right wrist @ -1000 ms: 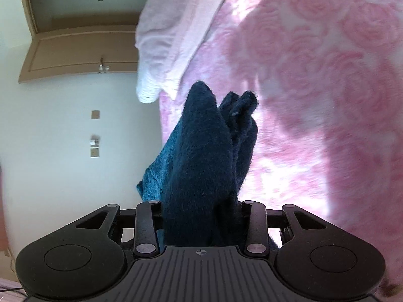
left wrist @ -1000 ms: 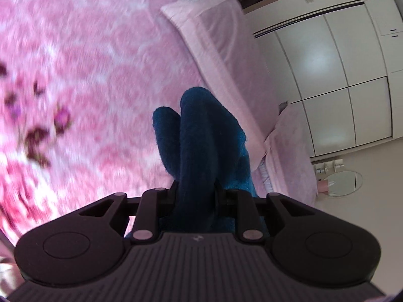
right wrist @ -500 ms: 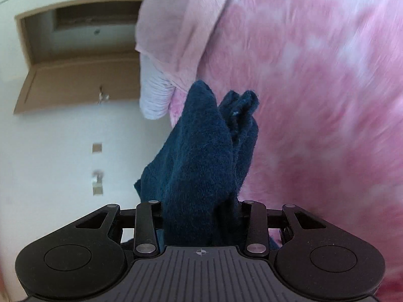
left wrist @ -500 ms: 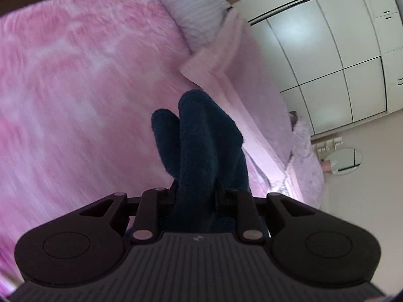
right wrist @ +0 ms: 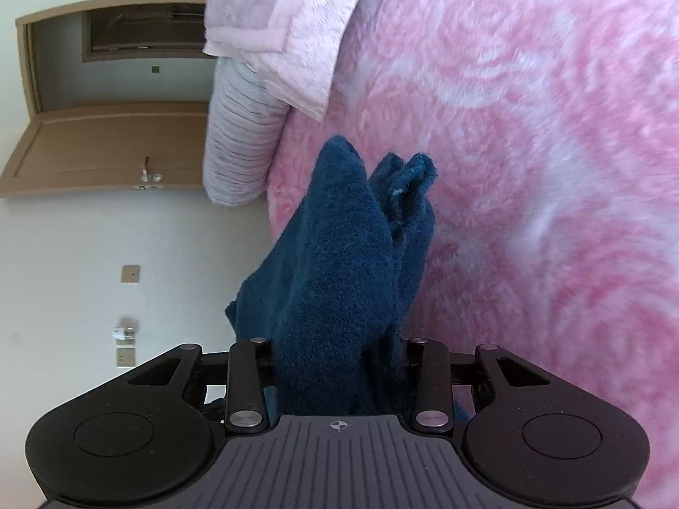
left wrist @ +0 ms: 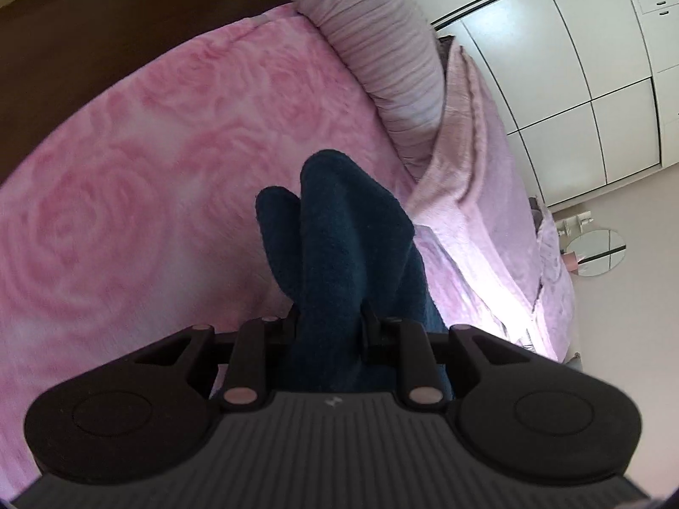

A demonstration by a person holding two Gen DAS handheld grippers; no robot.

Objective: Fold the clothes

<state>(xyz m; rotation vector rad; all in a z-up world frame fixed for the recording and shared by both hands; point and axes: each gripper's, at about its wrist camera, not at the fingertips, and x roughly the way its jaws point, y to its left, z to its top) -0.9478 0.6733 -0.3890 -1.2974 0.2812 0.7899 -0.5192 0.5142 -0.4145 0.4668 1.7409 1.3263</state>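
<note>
Left wrist view: left hand-held gripper [left wrist: 329,318] was pinched on a bunched fold of dark blue fleece garment [left wrist: 343,246], which stood up between its fingers above the pink rose-patterned bed cover [left wrist: 127,178]. Striped pillow [left wrist: 382,46] lay beyond. Right wrist view: right hand-held gripper [right wrist: 339,352] was likewise clamped on the garment [right wrist: 339,263], held over the bed cover [right wrist: 530,148], near the folded pale pink blanket [right wrist: 297,21].

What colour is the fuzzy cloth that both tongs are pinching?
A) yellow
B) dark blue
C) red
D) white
B: the fuzzy cloth bunched in the left tongs and the right tongs is dark blue, held over the pink rose blanket.
</note>
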